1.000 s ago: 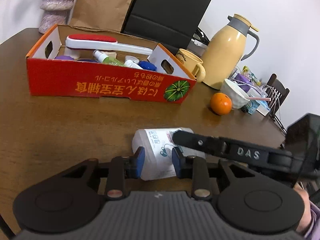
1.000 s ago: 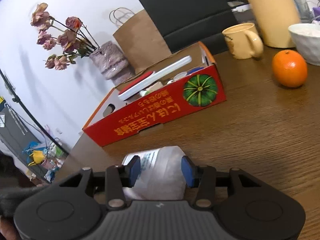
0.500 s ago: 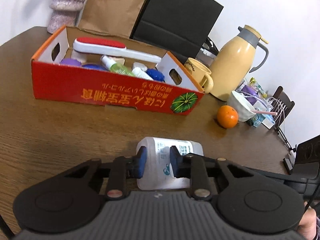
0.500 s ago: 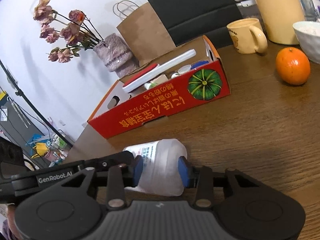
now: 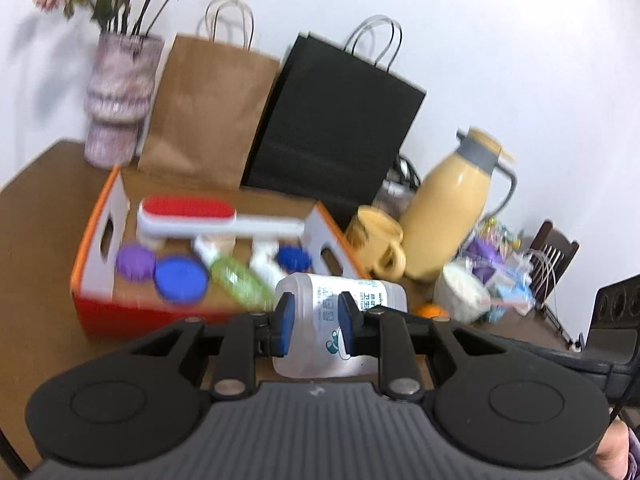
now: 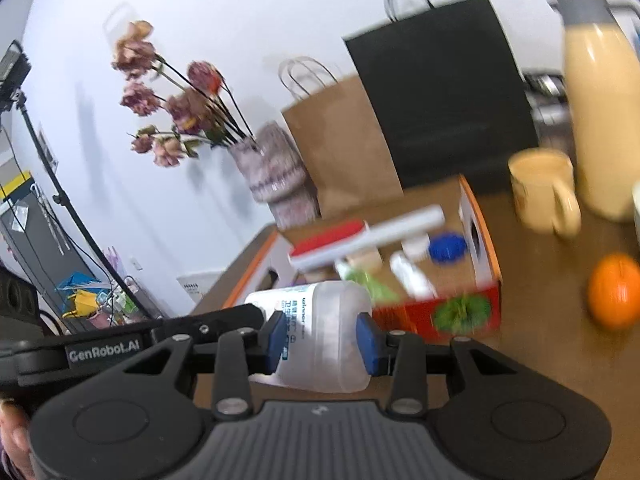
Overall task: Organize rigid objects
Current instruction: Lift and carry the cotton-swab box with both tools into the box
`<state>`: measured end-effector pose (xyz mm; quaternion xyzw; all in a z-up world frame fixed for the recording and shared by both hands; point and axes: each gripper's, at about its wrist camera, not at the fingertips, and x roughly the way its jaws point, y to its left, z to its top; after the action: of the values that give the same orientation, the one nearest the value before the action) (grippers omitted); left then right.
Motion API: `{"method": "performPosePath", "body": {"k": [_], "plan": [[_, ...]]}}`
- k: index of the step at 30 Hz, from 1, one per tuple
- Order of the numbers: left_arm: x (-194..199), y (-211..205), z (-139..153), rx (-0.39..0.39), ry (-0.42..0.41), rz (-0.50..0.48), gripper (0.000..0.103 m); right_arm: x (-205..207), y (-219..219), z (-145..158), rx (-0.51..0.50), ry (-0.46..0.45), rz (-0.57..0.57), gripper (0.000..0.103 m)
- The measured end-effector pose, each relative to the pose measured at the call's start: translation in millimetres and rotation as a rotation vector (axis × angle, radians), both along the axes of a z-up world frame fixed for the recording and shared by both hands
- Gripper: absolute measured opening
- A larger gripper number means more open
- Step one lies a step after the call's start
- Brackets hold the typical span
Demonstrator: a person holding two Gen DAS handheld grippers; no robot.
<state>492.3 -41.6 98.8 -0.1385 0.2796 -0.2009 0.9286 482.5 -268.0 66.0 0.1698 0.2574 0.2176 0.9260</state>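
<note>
While both grippers hold the white plastic bottle on its side, we have it lifted just in front of the red cardboard box, at the near wall. The left gripper clamps the bottle at one end, and the right gripper pinches the wider body from the other side; blue pads sit against the plastic on both.

Judgement: the step is carry-over and drop-in. The box is already crowded: lint brush across the back, purple lid, blue lid, green bottle, blue cap. We should keep the bottle level, clear the near wall, and aim for the gap in front of the brush. Release one side first, only once it rests. The frames are blurred, so exact clearance is unclear. Keep away from the yellow mug beside the box.
</note>
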Motion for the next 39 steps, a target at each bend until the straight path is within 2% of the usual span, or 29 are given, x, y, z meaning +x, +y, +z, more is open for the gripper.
{"method": "performPosePath", "body": {"k": [7,12,18,22,28,34,36,37,39], "plan": [[50,9,53,0.002,-0.049,0.018,0.023,49,12,53,0.005,-0.036,0.015,0.038],[92,6,60,0.001,-0.010,0.033,0.023,91,12,57,0.024,0.017,0.017,0.038],[135,-18,27,-0.028,0.064,0.008,0.023,122,-6,35,-0.018,0.072,-0.042,0.038],[160,-43,-12,-0.065,0.148,-0.039,0.022,142,-26,11,-0.064,0.131,-0.101,0.038],[185,-63,-58,-0.099,0.237,-0.072,0.022,163,-35,-20,-0.184,0.184,-0.145,0.038],[200,-62,-88,-0.101,0.299,-0.049,0.022,177,-19,-42,-0.303,0.195,-0.142,0.032],[202,-62,-96,-0.069,0.320,-0.036,0.022,181,-13,-51,-0.316,0.222,-0.128,0.029],[200,-61,-99,-0.054,0.309,-0.034,0.021,180,-8,-55,-0.346,0.204,-0.120,0.027],[197,-55,-100,-0.039,0.310,-0.030,0.021,179,-4,-60,-0.333,0.217,-0.114,0.028]]}}
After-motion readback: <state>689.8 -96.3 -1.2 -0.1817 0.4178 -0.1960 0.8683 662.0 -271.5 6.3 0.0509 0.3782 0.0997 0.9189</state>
